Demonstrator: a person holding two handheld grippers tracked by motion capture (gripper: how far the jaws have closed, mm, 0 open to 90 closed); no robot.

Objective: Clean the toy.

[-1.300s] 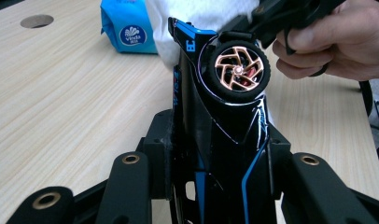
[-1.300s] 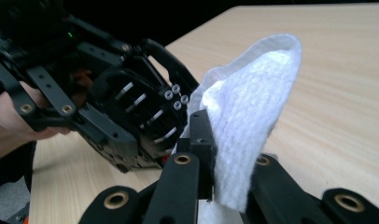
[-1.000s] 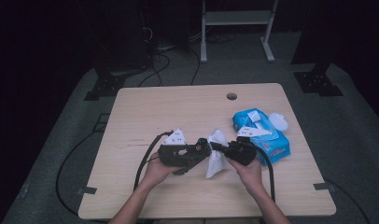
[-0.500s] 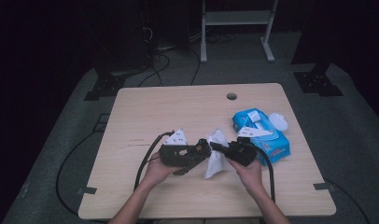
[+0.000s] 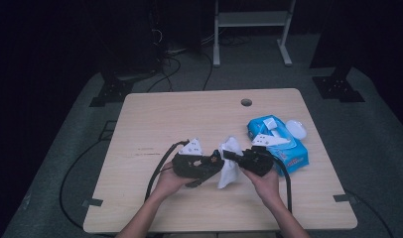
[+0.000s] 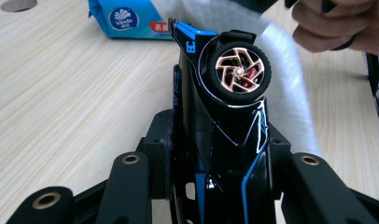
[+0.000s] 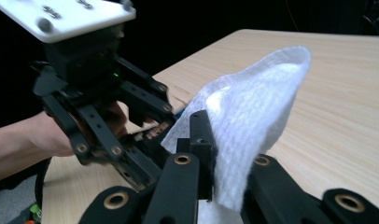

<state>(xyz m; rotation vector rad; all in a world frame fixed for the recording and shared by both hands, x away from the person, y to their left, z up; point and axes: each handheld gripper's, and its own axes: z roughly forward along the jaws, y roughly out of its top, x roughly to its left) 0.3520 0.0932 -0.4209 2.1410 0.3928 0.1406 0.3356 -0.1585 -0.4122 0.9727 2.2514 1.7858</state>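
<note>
Near the middle of the counter (image 5: 155, 119), toward the person's edge, the left claw (image 6: 215, 154) is clenched on a black-and-blue toy car (image 6: 225, 116), gripping the body just behind a wheel with copper-coloured spokes (image 6: 238, 71). The right claw (image 7: 215, 186) is clamped on a white wipe (image 7: 253, 116), whose free part stands up in a loose fold right beside the car. A blue pack of wipes (image 5: 276, 144) lies by the right edge of the counter, with a white lid (image 5: 296, 129) just beyond it.

The car looks stiff, light and glossy, so its painted shell is probably slippery; the flat flanks between the wheels seem the safest place to hold it, clear of the turning wheels and thin fins. The wipe is soft and limp and will likely drape and fold under any push, so a pinch near one edge, leaving a broad flap for rubbing, suits it best.

Against the earlier frames little differs: both hands, the car, the wipe and the pack sit where they were, and both grips are unchanged.
</note>
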